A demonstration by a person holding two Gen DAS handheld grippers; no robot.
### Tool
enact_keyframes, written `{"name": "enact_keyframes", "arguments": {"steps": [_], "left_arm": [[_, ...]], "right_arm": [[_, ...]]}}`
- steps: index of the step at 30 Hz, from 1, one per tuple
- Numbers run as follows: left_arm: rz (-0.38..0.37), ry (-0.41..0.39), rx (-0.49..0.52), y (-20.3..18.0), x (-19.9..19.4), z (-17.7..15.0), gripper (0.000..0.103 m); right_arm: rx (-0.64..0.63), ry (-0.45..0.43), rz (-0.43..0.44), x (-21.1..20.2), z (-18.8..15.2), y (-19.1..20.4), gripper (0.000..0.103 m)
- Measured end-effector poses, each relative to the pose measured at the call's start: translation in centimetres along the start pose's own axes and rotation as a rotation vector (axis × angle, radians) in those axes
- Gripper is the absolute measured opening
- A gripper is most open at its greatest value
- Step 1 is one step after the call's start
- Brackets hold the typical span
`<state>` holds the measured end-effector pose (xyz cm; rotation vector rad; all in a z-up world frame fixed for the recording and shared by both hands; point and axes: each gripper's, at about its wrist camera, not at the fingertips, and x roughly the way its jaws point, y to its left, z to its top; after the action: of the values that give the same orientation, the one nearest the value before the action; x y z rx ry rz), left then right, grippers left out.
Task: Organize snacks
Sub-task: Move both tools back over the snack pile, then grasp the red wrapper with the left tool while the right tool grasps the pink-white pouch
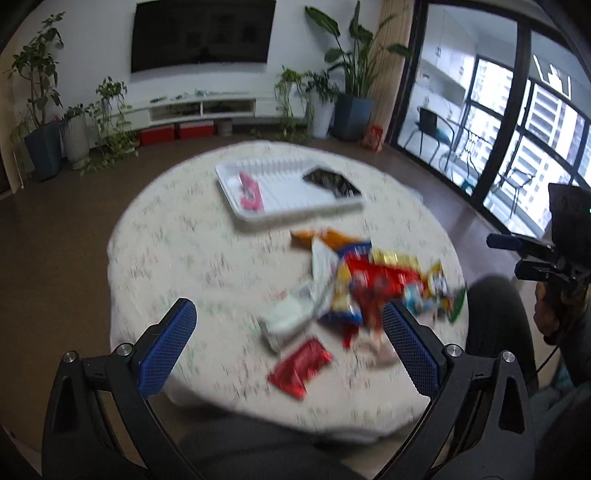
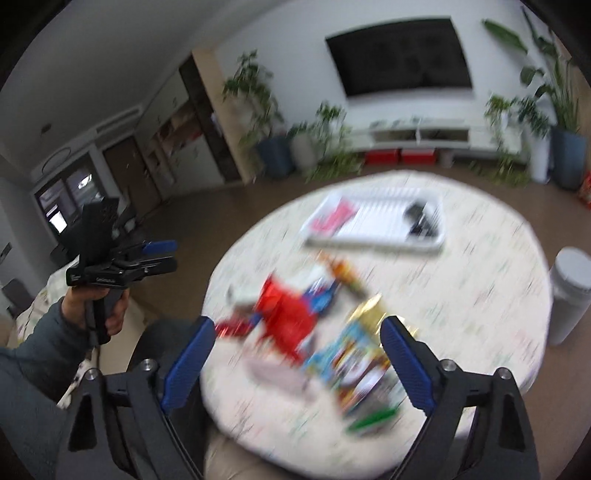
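Observation:
A heap of snack packets (image 1: 373,280) lies on the near right part of a round table (image 1: 177,243); a small red packet (image 1: 300,365) lies apart at the front. A white tray (image 1: 284,195) at the far side holds a pink packet (image 1: 251,194) and a black packet (image 1: 332,181). My left gripper (image 1: 290,317) hovers open above the table's near edge, nothing between its fingers. In the right wrist view my right gripper (image 2: 297,336) is open over the blurred heap (image 2: 317,321), with the tray (image 2: 373,225) beyond. A hand holds the left gripper (image 2: 147,254) off the table's left.
A grey and white bin (image 2: 569,295) stands on the floor right of the table. A TV (image 1: 203,33), a low white cabinet (image 1: 207,107) and potted plants (image 1: 354,74) line the far wall. Glass doors (image 1: 517,129) are to the right. The person's dark trouser legs (image 1: 495,317) are at the near edge.

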<state>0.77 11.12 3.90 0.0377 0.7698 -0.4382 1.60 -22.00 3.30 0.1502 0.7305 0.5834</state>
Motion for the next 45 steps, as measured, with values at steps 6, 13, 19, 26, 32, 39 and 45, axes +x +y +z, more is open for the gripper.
{"name": "enact_keyframes", "arguments": {"steps": [6,13,19,26,32,39,45], "left_arm": [[-0.039,0.080,0.082,-2.4,0.9,-4.5,0.098],[-0.005,0.175,0.275,-4.1,3.5,-2.7,0.067],[-0.082,0.294,0.388,-4.6,7.4,-0.8,0.058],[-0.134,0.411,0.428,-4.6,10.9,-1.5,0.057],[-0.129,0.488,0.432,-3.9,14.0,-2.2,0.053],[-0.112,0.536,0.401,-2.6,16.0,-2.4,0.047],[-0.111,0.537,0.398,-2.8,16.3,-2.2,0.036]], "right_arm": [[0.008,0.070,0.010,1.9,-3.6,2.2,0.093],[-0.053,0.121,-0.103,2.5,-3.1,1.6,0.083],[-0.041,0.125,-0.109,2.6,-3.4,1.0,0.082],[-0.042,0.134,-0.076,3.2,-3.9,1.3,0.082],[-0.117,0.170,-0.052,4.0,-4.1,2.2,0.080],[-0.170,0.208,-0.032,4.9,-4.0,3.1,0.078],[-0.258,0.256,-0.014,6.2,-3.5,3.9,0.069]]}}
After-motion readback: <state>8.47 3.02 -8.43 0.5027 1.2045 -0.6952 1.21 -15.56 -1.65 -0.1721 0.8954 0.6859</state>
